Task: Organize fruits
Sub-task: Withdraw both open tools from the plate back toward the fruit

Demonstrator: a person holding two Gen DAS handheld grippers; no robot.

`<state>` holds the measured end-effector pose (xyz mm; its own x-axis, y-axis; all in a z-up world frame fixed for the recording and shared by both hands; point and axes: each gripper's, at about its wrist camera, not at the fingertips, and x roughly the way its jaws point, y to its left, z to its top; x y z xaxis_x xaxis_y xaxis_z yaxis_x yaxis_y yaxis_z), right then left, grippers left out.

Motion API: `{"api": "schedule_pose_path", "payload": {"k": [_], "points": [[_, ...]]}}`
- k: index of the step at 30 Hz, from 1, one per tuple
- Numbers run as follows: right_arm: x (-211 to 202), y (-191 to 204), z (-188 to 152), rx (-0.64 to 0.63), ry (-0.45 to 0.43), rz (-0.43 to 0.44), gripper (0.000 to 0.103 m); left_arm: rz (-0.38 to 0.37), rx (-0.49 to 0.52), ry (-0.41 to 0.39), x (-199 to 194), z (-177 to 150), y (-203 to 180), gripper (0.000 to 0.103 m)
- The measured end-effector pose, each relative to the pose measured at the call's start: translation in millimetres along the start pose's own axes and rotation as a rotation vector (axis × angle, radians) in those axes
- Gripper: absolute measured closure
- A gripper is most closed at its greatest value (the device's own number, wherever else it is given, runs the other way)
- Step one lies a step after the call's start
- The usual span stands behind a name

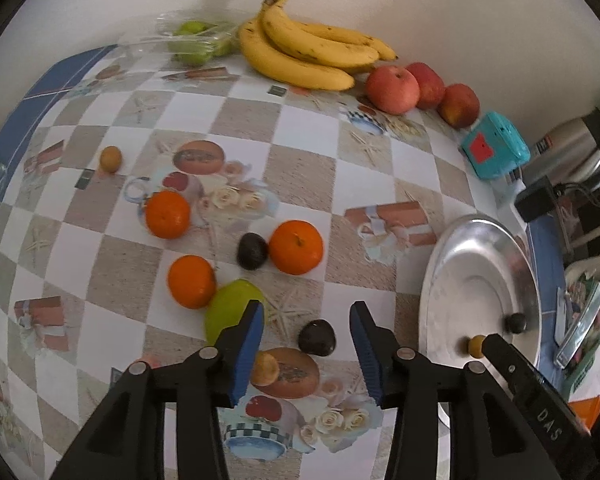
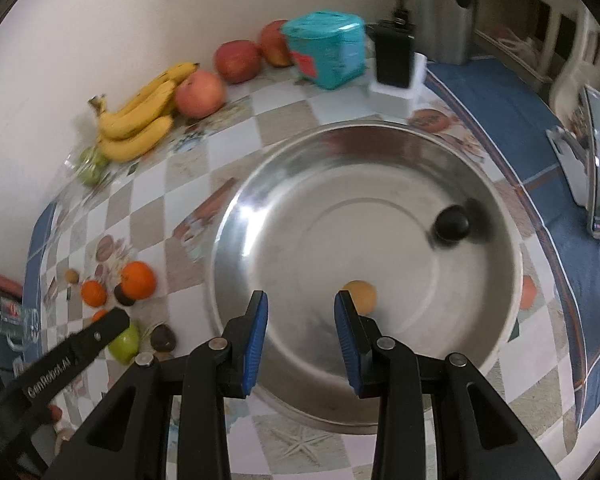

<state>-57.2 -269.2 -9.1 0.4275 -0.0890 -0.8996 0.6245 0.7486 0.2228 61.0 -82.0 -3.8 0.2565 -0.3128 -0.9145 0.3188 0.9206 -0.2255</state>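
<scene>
My left gripper (image 1: pixel 307 312) is open above the table, with a dark plum (image 1: pixel 317 337) between its fingers and a small tan fruit (image 1: pixel 265 368) just below. A green fruit (image 1: pixel 232 309) lies by its left finger. Three oranges (image 1: pixel 296 246) (image 1: pixel 167 214) (image 1: pixel 191 281) and another dark plum (image 1: pixel 252 251) lie beyond. My right gripper (image 2: pixel 301 298) is open and empty over the steel bowl (image 2: pixel 496 208), which holds a tan fruit (image 2: pixel 362 295) and a dark plum (image 2: pixel 452 222).
Bananas (image 1: pixel 300 50), three red apples (image 1: pixel 392 90) and a clear box of green fruit (image 1: pixel 192 38) line the wall. A teal box (image 1: pixel 494 150) and a steel kettle (image 1: pixel 576 152) stand at the right. A small tan fruit (image 1: pixel 111 159) lies far left.
</scene>
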Motion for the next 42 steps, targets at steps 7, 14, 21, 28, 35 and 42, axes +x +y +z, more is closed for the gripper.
{"api": "schedule_pose_path", "payload": {"k": [7,14,21,28,35,42], "points": [[4.4,7.3,-2.1,-0.026,0.009,-0.031,0.043,0.053,-0.014,-0.005,1.5,0.4,4.7,0.012],[15.1,13.8,-7.3,-0.086,0.039,-0.054,0.027,0.094,0.0,-0.019,3.9,-0.5,6.1,0.0],[19.2,19.7,-10.5,-0.121,0.044,-0.054,0.008,0.107,-0.008,-0.013,4.8,0.3,10.7,0.0],[21.8,18.6,-10.7,-0.118,0.04,-0.075,0.006,0.102,-0.022,-0.023,2.4,1.8,15.7,0.0],[20.4,23.1,-10.8,-0.129,0.022,-0.073,0.006,0.123,-0.002,-0.064,-7.4,8.5,26.8,0.0],[18.6,35.8,-11.0,-0.149,-0.007,-0.047,0.006,0.152,-0.042,-0.12,-19.4,16.3,57.8,0.0]]}}
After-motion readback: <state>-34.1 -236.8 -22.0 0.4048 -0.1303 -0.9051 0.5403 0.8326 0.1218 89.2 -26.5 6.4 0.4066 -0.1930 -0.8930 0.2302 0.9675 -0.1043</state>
